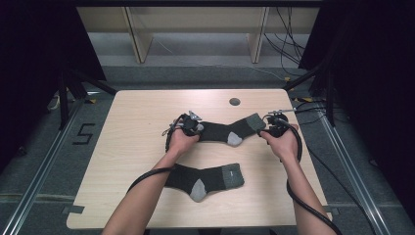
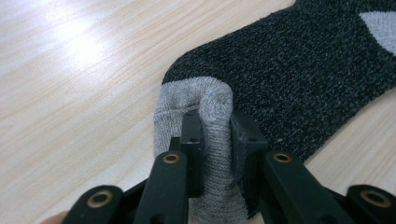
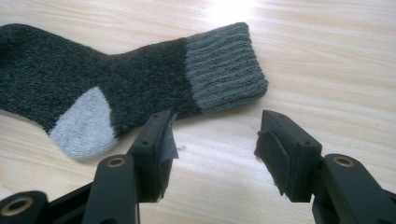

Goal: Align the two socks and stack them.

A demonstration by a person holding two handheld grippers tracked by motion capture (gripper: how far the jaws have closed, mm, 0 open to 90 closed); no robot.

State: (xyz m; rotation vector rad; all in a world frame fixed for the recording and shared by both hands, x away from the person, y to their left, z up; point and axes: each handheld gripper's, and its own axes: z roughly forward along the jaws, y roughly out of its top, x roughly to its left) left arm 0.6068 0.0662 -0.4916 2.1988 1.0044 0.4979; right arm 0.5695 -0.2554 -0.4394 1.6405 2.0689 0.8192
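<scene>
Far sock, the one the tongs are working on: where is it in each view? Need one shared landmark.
High view: the far sock lies mid-table between the hands, beyond the near sock.
Left gripper view: upper right, its grey toe pinched by the left tongs.
Right gripper view: upper left, cuff just beyond the open right tongs.
Shared landmark: its light grey heel patch.

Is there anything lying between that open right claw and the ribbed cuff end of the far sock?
Nothing visible does. The right gripper stands open just short of the dark knitted sock's grey-green ribbed cuff, with bare light wooden table between them. The left gripper already pinches that sock's pale grey toe.
</scene>
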